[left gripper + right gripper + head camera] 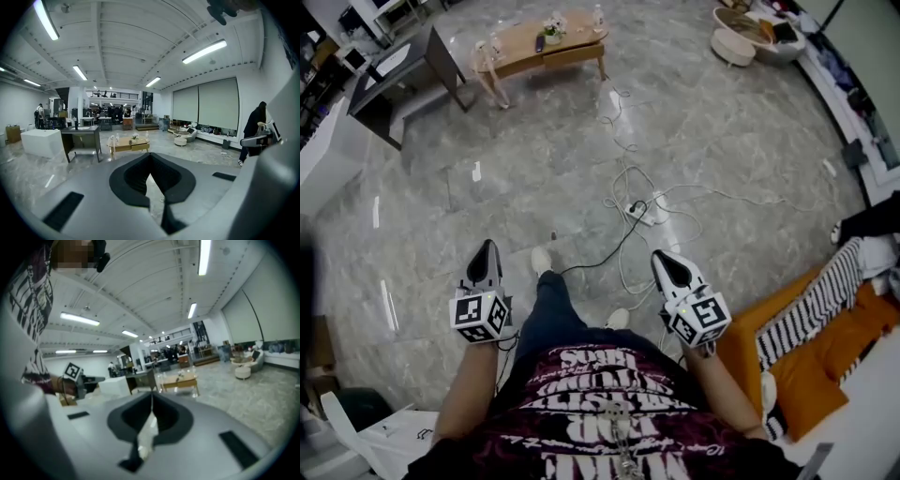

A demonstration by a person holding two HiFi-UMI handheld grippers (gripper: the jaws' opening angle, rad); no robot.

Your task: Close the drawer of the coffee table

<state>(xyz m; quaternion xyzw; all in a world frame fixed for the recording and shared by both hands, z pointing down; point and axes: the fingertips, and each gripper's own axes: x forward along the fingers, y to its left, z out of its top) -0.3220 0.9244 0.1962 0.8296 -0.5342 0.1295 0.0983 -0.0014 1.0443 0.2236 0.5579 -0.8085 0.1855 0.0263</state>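
Observation:
The wooden coffee table (542, 49) stands far across the marble floor at the top of the head view, with small items and a flower pot on it. Its drawer (572, 56) juts out a little from the front. In the left gripper view the table (129, 144) is small and distant, and the right gripper view shows the table (180, 380) just as far off. My left gripper (490, 244) and right gripper (656, 255) are held out in front of the person's body, far from the table. Both are shut with nothing between the jaws.
A dark desk (403, 70) stands left of the table, with a white counter (323, 141) beyond it. Cables and a power strip (639, 211) lie on the floor between me and the table. An orange sofa (825, 319) is at my right. A person (253, 131) stands by the right wall.

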